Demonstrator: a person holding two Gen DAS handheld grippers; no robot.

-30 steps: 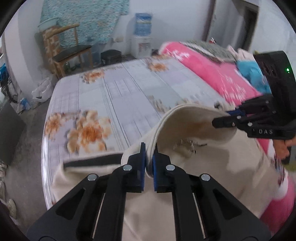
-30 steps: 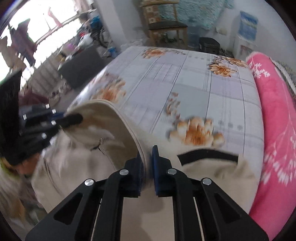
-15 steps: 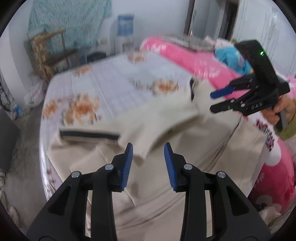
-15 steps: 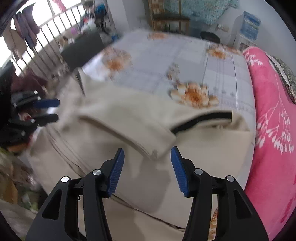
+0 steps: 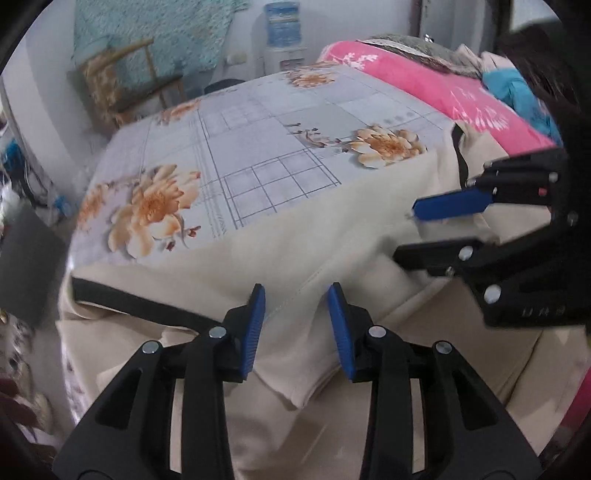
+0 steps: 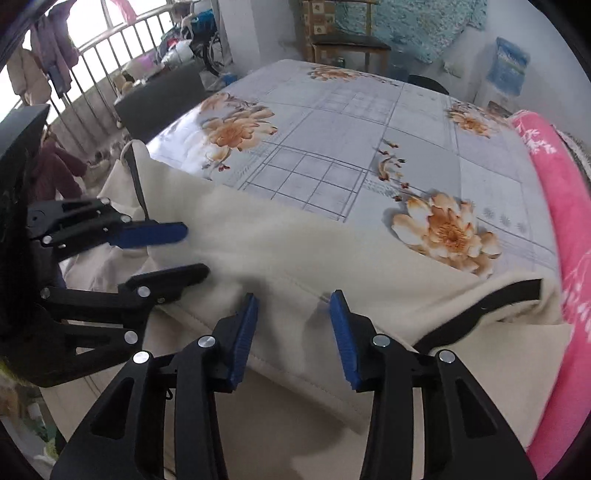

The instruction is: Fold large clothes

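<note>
With both wrists tilting down over the bed's near edge, I'm seeing the left gripper (image 5: pixel 295 325) standing apart, pads clear of the cloth. The right gripper (image 6: pixel 293 328) is closing, cloth under the gap, pads not pressing it. The cream garment (image 5: pixel 332 229) is lying folded, a black-trimmed edge (image 6: pixel 480 314) showing, on the floral bedsheet (image 6: pixel 332 129). A pink blanket (image 5: pixel 424 85) is sitting alongside; a wooden chair (image 6: pixel 343 33) is standing farther off.

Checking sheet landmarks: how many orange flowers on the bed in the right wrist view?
4: one far, one left, one far right, one nearest, by the beige garment. More may be covered.
</note>
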